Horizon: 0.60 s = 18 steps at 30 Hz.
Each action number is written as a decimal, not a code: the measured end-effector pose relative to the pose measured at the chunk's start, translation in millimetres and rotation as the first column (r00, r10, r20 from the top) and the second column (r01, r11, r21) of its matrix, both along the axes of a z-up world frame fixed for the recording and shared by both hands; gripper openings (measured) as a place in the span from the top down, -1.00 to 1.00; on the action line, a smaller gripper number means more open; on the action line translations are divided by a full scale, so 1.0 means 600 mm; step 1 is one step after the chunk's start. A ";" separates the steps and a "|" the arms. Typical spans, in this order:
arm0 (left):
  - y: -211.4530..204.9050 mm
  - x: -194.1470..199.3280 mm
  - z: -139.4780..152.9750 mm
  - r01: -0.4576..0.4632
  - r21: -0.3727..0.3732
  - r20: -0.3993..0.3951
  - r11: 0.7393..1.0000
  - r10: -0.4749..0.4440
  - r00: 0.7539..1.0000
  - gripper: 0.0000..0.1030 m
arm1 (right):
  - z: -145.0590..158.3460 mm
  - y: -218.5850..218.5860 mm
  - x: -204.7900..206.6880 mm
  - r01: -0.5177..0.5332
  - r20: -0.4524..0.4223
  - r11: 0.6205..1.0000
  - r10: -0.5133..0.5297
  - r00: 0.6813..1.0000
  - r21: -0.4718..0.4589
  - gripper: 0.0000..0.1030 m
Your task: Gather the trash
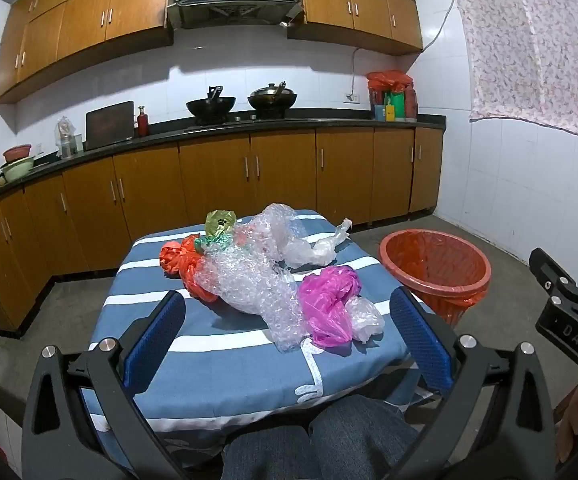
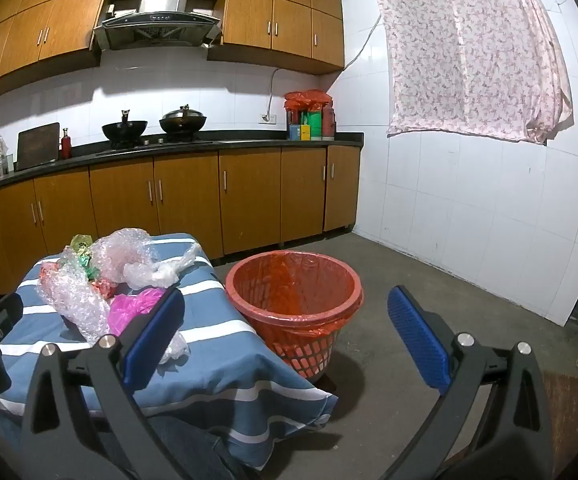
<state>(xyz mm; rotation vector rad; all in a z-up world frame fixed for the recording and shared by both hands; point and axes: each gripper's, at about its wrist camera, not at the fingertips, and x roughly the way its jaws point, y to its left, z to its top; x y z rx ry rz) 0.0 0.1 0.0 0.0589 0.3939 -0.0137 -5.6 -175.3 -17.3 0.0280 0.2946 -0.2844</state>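
A pile of plastic trash lies on a small table with a blue striped cloth [image 1: 229, 356]: bubble wrap [image 1: 249, 280], a pink bag [image 1: 329, 304], an orange bag [image 1: 185, 260], a clear bag [image 1: 321, 248] and a yellow-green wrapper [image 1: 219, 224]. The pile also shows in the right wrist view [image 2: 89, 280]. An orange bin [image 1: 437, 272] lined with an orange bag stands on the floor right of the table; it also shows in the right wrist view [image 2: 293, 292]. My left gripper [image 1: 289, 340] is open, empty, near the table's front edge. My right gripper [image 2: 289, 340] is open, empty, before the bin.
Wooden kitchen cabinets [image 1: 249, 168] and a dark counter with two woks [image 1: 241, 104] run along the back wall. A white tiled wall [image 2: 469, 220] with a hanging floral cloth [image 2: 469, 52] is on the right. Grey concrete floor [image 2: 409, 272] surrounds the bin. The person's knees [image 1: 321, 440] sit below the table edge.
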 end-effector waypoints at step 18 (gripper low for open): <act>0.000 0.000 0.000 0.001 -0.001 -0.001 1.000 -0.001 1.000 -0.96 | -0.002 0.000 0.002 0.000 -0.004 1.000 0.000 1.000 0.000 -0.93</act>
